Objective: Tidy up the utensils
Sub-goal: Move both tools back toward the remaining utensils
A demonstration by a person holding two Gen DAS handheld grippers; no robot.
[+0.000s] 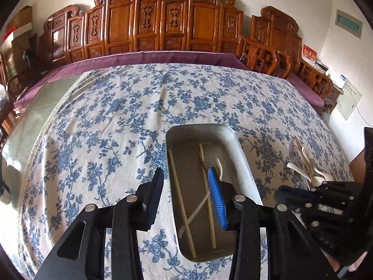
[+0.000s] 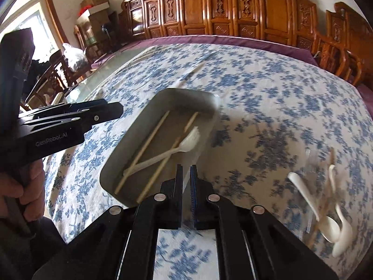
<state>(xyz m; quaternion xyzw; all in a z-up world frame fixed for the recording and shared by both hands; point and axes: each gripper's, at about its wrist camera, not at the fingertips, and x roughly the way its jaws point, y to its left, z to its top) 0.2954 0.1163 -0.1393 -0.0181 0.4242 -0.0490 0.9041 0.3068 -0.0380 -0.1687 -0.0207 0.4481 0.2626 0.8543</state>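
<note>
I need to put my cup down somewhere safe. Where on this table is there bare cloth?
Free: the floral tablecloth left of the metal tray, and the stretch beyond it toward the purple border. Crowded: the tray holds chopsticks and a plastic fork; spoons pile to its right.

One metal tray (image 2: 205, 98) sits on the tabletop, and it holds three wooden chopsticks (image 2: 149, 140) and one white plastic fork (image 2: 186, 140). Outside the tray lies one loose heap of utensils (image 2: 326, 210): at least three white plastic spoons (image 1: 296, 166) can be made out there along with at least one more wooden chopstick (image 1: 300, 147), though motion blur keeps the exact count of that heap uncertain. Two sets of tongs are in view, the left tongs (image 1: 186, 198) and the right tongs (image 2: 186, 186).
</note>
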